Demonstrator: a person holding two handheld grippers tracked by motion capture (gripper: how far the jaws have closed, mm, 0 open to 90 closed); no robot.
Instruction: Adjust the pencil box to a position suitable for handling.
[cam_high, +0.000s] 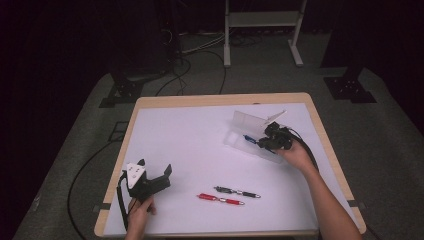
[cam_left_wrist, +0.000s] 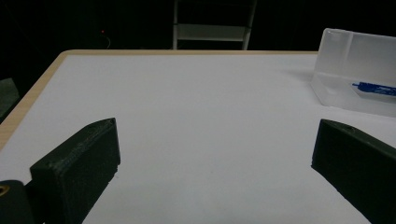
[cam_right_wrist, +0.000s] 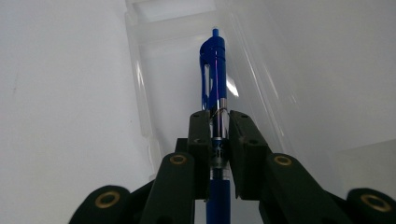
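Observation:
A clear plastic case (cam_high: 246, 134) lies open on the white mat at the right, its lid (cam_high: 250, 120) raised. My right gripper (cam_high: 265, 143) hovers over the case, shut on a blue pen (cam_right_wrist: 213, 70) that points along the tray of the clear case (cam_right_wrist: 173, 60). The blue pen (cam_high: 249, 139) sticks out leftward from the jaws. A red pen (cam_high: 220, 199) and a black pen (cam_high: 237, 192) lie side by side near the front edge. My left gripper (cam_high: 156, 170) rests at the front left, open, with bare mat between its fingers (cam_left_wrist: 84, 163). The case (cam_left_wrist: 355, 74) appears far right there.
The white mat (cam_high: 190, 145) covers a wooden table (cam_high: 220, 99). Cables and dark stand bases sit on the floor beyond the far edge, with a pale metal frame (cam_high: 262, 25) behind. Open mat stretches between the two grippers.

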